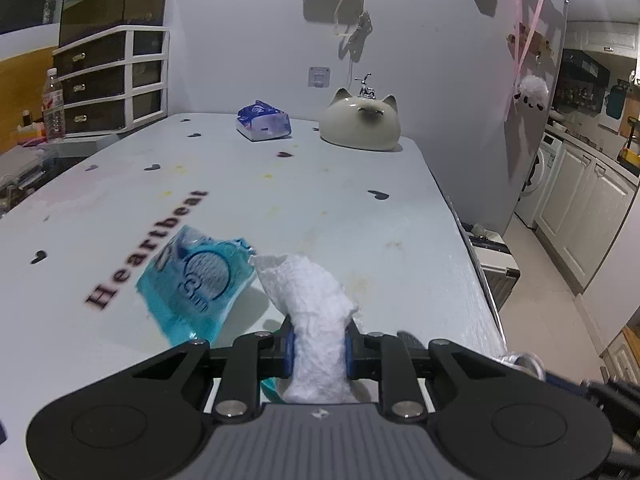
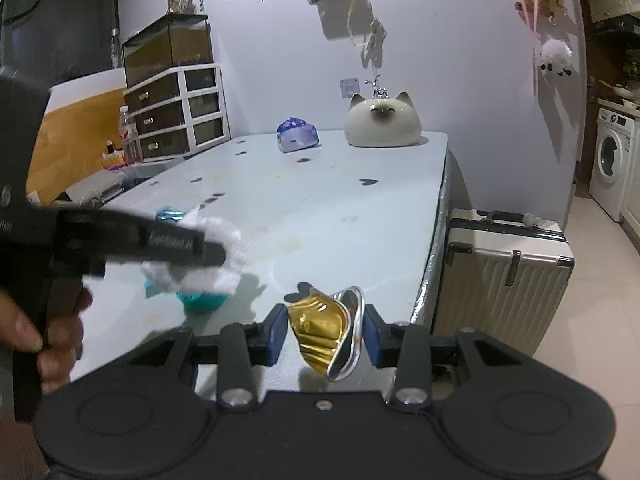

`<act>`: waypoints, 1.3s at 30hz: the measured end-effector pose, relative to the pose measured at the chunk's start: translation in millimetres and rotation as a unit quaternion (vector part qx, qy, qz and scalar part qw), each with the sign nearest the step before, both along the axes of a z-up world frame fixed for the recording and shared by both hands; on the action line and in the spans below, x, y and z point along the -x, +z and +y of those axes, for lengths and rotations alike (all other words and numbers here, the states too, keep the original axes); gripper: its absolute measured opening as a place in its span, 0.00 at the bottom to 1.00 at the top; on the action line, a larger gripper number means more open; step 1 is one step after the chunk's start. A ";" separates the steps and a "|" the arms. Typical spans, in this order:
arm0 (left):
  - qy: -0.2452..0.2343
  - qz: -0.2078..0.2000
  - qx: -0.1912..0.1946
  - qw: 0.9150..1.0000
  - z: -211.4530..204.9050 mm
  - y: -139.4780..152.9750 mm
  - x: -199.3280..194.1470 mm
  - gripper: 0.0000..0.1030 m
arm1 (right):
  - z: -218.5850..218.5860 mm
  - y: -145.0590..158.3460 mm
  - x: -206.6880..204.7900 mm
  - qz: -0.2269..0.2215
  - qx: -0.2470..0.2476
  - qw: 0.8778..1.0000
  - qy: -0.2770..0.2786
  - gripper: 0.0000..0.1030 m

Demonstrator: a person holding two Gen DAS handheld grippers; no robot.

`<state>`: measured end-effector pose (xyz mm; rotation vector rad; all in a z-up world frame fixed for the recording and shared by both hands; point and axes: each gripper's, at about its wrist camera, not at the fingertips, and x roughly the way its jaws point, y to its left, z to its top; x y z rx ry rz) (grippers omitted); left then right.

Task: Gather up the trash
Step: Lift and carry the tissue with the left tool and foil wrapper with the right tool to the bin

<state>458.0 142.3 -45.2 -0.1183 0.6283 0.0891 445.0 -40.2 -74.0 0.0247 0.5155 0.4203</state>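
- The left gripper (image 1: 319, 346) holds a crumpled white paper tissue (image 1: 310, 304); its blue-padded fingers (image 1: 289, 350) press the wad from both sides, and the tissue sticks out forward above the white bench (image 1: 320, 200).
- Just left of the tissue, a torn light-blue plastic wrapper (image 1: 196, 280) lies flat on the bench, beside the printed word "Heartbeat"; whether wrapper and tissue touch cannot be told.
- The right gripper (image 2: 325, 334) has its fingers (image 2: 276, 334) closed on a crushed gold foil capsule with a silver rim (image 2: 326, 330), held near the bench's right edge.
- From the right wrist view, the left gripper appears blurred at the left, a bare hand (image 2: 44, 340) wrapped round its handle, with tissue and blue wrapper bunched at its tip.
- At the far end of the bench sit a blue-and-white soft tissue pack (image 1: 264, 121) and a cream ceramic cat-head ornament (image 1: 362, 124), well apart from the trash.
- A white drawer unit with dark drawers (image 1: 110, 80) stands at the far left, a clear plastic water bottle (image 1: 53, 106) beside it.
- A ribbed cream suitcase (image 2: 506, 276) stands on the floor just right of the bench.
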 end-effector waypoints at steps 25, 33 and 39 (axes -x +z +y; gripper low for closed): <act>-0.002 -0.045 -0.011 0.999 -25.1 33.2 164.1 0.23 | -45.5 31.8 117.0 -0.026 -0.023 0.999 -0.010 0.39; -0.021 -0.056 -0.017 0.998 -52.8 36.9 203.7 0.23 | -73.4 39.7 158.7 -0.047 -0.016 0.998 -0.029 0.39; -0.042 -0.062 -0.018 0.997 -83.5 35.4 224.2 0.23 | -100.9 42.1 186.3 -0.059 -0.015 0.997 -0.046 0.39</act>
